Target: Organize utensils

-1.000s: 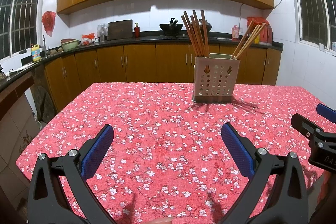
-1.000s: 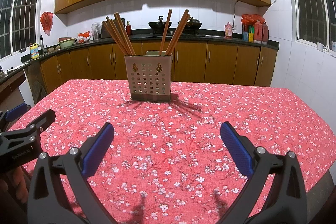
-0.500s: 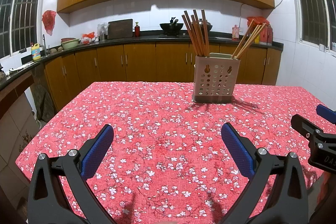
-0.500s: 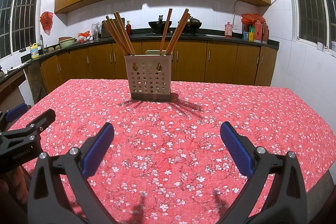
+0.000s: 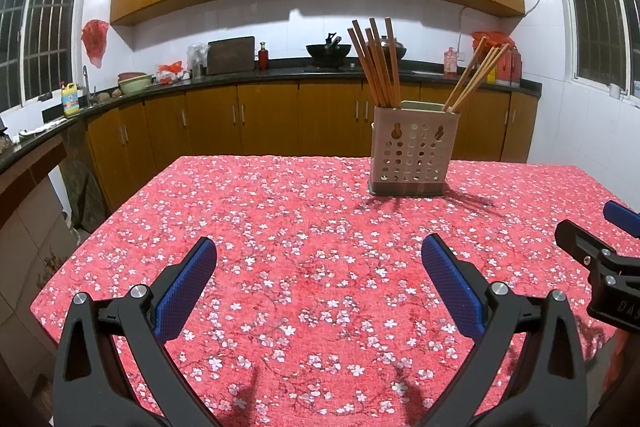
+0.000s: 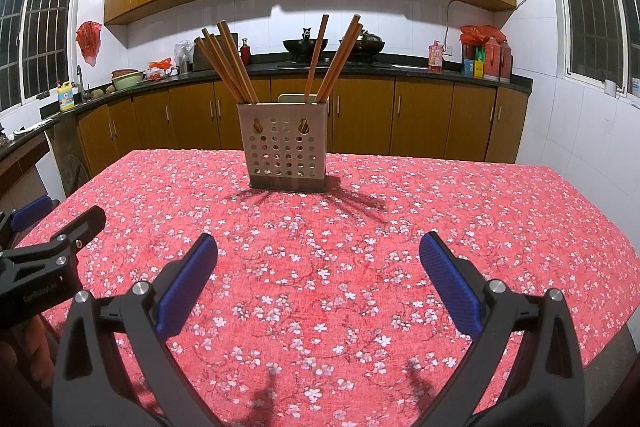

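Note:
A beige perforated utensil holder (image 5: 412, 151) stands upright on the red floral tablecloth (image 5: 304, 235), toward the far side; it also shows in the right wrist view (image 6: 286, 147). Several wooden chopsticks (image 5: 378, 63) stand in its left part and several more (image 5: 476, 75) lean right in its right part. In the right wrist view both bunches show (image 6: 228, 63) (image 6: 332, 59). My left gripper (image 5: 318, 279) is open and empty, low over the cloth, well short of the holder. My right gripper (image 6: 318, 277) is open and empty, likewise.
The right gripper's side shows at the right edge of the left wrist view (image 5: 600, 259); the left gripper's side shows at the left edge of the right wrist view (image 6: 48, 259). Kitchen cabinets and a dark countertop (image 5: 280, 71) run behind the table. The table's left edge (image 5: 92, 239) drops off.

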